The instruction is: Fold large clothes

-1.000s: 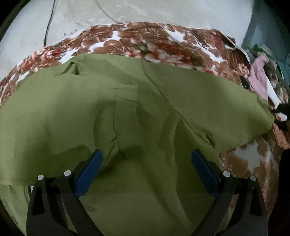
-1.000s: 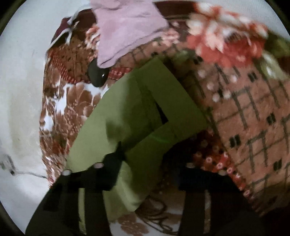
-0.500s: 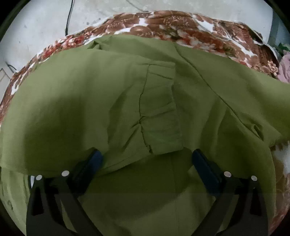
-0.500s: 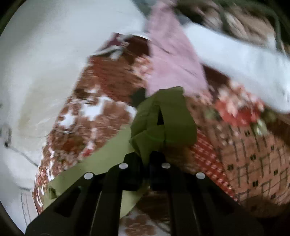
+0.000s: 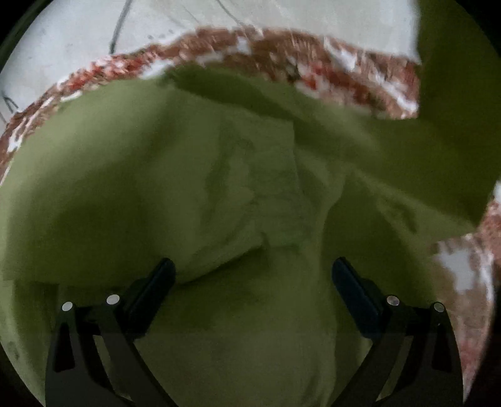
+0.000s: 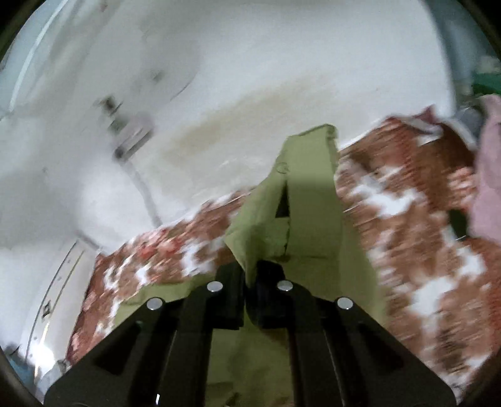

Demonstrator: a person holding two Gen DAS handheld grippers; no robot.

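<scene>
Most of the left wrist view is filled by the green garment (image 5: 194, 175), which lies rumpled across a floral blanket (image 5: 275, 50) spread over a pale floor (image 5: 281, 18). One fold of the cloth rises at the far right of that view, blocking the blanket's edge there. The blanket shows as a brown, red and white band along the far side and again at the near right.

In the right wrist view the same blanket (image 6: 407, 250) runs from the near left to the far right (all of it smeared by motion blur), with the floor (image 6: 250, 78) beyond it. A pink cloth (image 6: 488, 175) lies at the far right edge on the blanket.

A strip of the garment (image 6: 310, 194) stands up from the right gripper (image 6: 249, 275), lifted clear of the blanket, with a button near its top. That gripper's jaws are pressed together on the strip's lower end, having just closed on it.

The left gripper (image 5: 252, 272) hangs over the garment with its jaws spread wide and nothing pinched; whether the fingertips (image 5: 162, 269) touch the cloth beneath I cannot tell.
</scene>
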